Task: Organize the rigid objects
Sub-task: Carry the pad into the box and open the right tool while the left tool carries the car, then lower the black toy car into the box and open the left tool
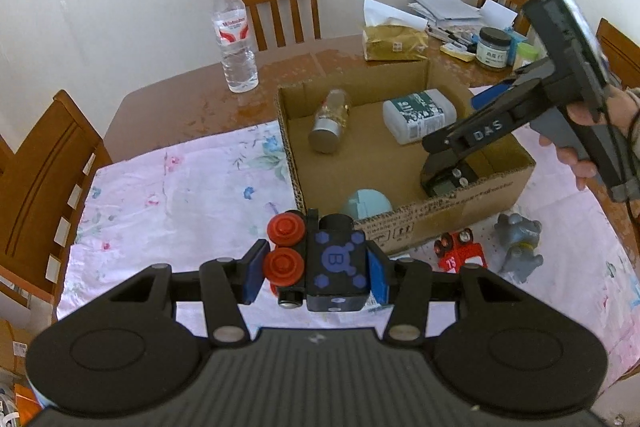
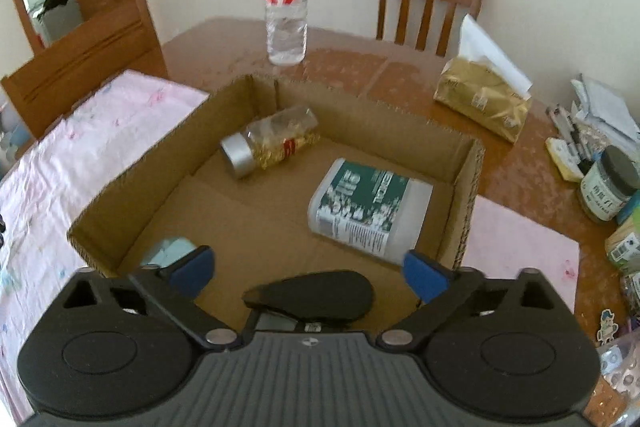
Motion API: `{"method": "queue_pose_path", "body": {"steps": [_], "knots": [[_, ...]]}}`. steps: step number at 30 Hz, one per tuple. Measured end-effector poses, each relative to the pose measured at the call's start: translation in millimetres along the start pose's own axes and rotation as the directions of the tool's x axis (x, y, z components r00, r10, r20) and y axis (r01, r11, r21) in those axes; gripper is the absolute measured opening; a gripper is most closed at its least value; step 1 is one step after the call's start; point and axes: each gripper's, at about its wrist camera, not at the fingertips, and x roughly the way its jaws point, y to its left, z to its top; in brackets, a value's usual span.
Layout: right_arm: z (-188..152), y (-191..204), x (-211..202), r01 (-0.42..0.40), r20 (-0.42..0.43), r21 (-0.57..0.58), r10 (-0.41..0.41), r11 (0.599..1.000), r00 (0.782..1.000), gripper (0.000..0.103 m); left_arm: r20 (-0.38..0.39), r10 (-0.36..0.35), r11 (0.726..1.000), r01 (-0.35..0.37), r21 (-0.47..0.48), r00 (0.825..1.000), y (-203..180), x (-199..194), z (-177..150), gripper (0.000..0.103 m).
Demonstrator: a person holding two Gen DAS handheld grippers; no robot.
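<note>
My left gripper (image 1: 316, 273) is shut on a black toy train engine (image 1: 334, 261) with red wheels and blue marks, held just in front of the cardboard box (image 1: 452, 215). My right gripper (image 2: 308, 273) is open above the box's near right corner (image 2: 466, 223), over a black hole punch (image 2: 316, 297) that lies inside; this gripper also shows in the left wrist view (image 1: 476, 99). In the box lie a silver-capped jar (image 2: 268, 143), a white bottle with a green label (image 2: 368, 211) and a pale blue round object (image 1: 368, 205).
A red toy car (image 1: 460, 251) and a grey elephant figure (image 1: 518, 245) lie on the pink floral cloth (image 1: 180, 195) right of the box front. A water bottle (image 1: 236, 35), a gold tissue pack (image 1: 394, 41), jars and papers stand behind. Wooden chairs ring the table.
</note>
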Motion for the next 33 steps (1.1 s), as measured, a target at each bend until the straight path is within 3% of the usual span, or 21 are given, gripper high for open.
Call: {"method": "queue_pose_path", "body": {"steps": [9,16,21,25,28,29,30,32,33], "knots": [[-15.0,4.2,-58.7,0.071,0.08,0.093,-0.078,0.993,0.994,0.103,0.029,-0.031,0.998,0.03,0.048,0.999,-3.8,17.5,31.9,0.05],[-45.5,12.6,-100.4,0.128,0.122,0.143,-0.146,0.981,0.982,0.103,0.0,-0.092,0.992,0.092,0.082,0.996,-10.7,58.1,62.9,0.049],[-63.3,9.8,-116.6,0.151,0.117,0.192,-0.175,0.97,0.978,0.103,-0.022,-0.097,0.988,0.099,0.115,0.995,-18.7,90.3,74.8,0.034],[-75.2,5.4,-120.4,0.183,0.084,0.236,-0.208,0.954,0.975,0.103,-0.024,-0.084,0.991,0.086,0.107,0.996,-15.9,113.4,87.4,0.034],[-82.8,5.7,-125.2,0.193,0.08,0.251,-0.219,0.949,0.972,0.103,-0.017,-0.077,0.992,0.078,0.096,0.997,-11.7,116.4,93.0,0.041],[-84.0,5.5,-125.7,0.195,0.076,0.254,-0.221,0.947,0.972,0.103,-0.009,-0.08,0.992,0.08,0.094,0.997,-10.7,114.6,93.6,0.051],[-85.0,5.4,-125.4,0.198,0.072,0.254,-0.223,0.947,0.972,0.103,0.001,-0.081,0.992,0.081,0.092,0.997,-9.7,112.7,94.3,0.071],[-85.9,4.8,-122.8,0.21,0.06,0.258,-0.232,0.943,0.971,0.103,0.033,-0.079,0.993,0.076,0.09,0.996,-8.3,104.2,93.2,0.095],[-86.5,4.6,-121.6,0.21,0.056,0.262,-0.232,0.942,0.971,0.103,0.058,-0.079,0.993,0.073,0.093,0.995,-7.6,98.9,92.0,0.096]]}}
